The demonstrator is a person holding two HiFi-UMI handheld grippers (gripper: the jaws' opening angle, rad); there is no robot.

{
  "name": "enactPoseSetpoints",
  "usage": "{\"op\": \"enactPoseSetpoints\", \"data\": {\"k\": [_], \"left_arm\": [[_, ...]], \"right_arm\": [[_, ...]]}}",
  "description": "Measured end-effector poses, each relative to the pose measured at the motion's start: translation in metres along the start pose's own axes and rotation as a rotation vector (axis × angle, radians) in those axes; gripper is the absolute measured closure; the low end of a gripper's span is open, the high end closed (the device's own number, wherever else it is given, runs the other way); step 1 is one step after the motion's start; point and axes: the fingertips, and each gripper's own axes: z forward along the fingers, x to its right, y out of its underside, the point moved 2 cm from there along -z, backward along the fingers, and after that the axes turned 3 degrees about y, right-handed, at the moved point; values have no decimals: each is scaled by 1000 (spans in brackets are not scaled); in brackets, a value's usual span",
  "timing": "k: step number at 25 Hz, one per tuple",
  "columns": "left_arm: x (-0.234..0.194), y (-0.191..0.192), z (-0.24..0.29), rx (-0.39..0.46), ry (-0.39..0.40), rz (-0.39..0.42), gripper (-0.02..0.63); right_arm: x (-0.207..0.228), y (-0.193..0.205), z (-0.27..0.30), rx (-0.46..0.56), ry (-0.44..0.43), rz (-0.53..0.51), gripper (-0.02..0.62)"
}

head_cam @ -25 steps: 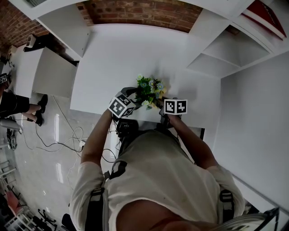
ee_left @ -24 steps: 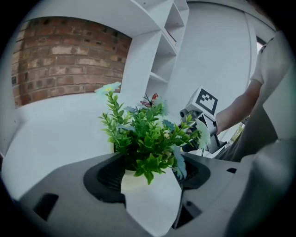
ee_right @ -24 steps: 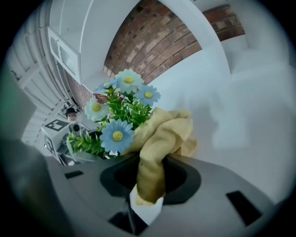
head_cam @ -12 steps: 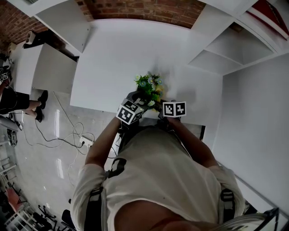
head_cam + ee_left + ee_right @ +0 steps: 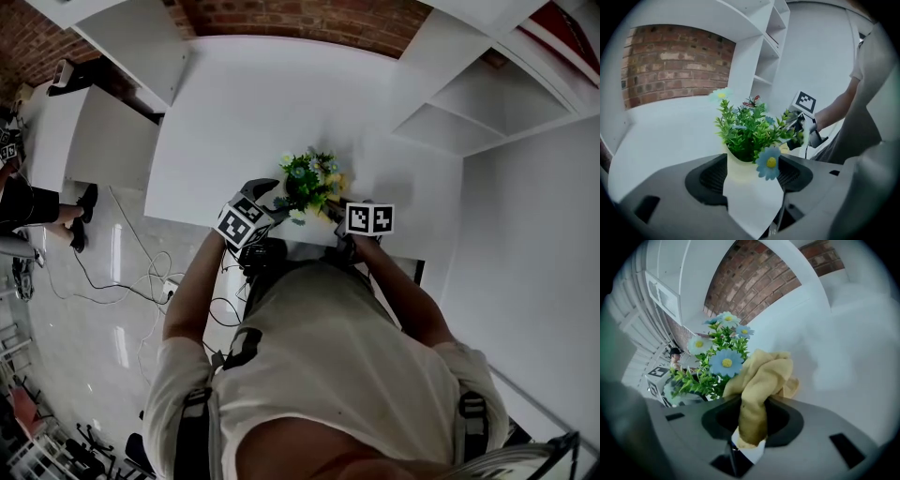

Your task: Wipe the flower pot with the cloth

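Observation:
A pale yellow flower pot with green leaves and blue daisies stands near the front edge of the white table. My left gripper reaches it from the left. The pot fills the gap between the two pads, which lie against its sides. These jaws have just been opening a little, with the pot still between them. My right gripper is shut on a crumpled yellow cloth. The cloth hangs beside the plant on the pot's right. The leaves hide whether the cloth touches the pot.
White shelves stand at the table's right end and a brick wall runs behind it. A low white cabinet is to the left. Cables lie on the floor below the table edge. A person sits at far left.
The left gripper's marker cube has shifted left and slightly up along the table's front edge since half a second ago. The right gripper and its cloth have stayed in place.

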Motion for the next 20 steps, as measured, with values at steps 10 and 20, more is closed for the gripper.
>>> {"op": "enactPoseSetpoints", "data": {"k": [10, 20], "left_arm": [[-3, 3, 17, -16, -29, -19, 291], [12, 6, 19, 18, -209, -172, 302]], "right_arm": [[-1, 8, 10, -47, 12, -29, 472], [-14, 38, 9, -104, -11, 5, 471]]}}
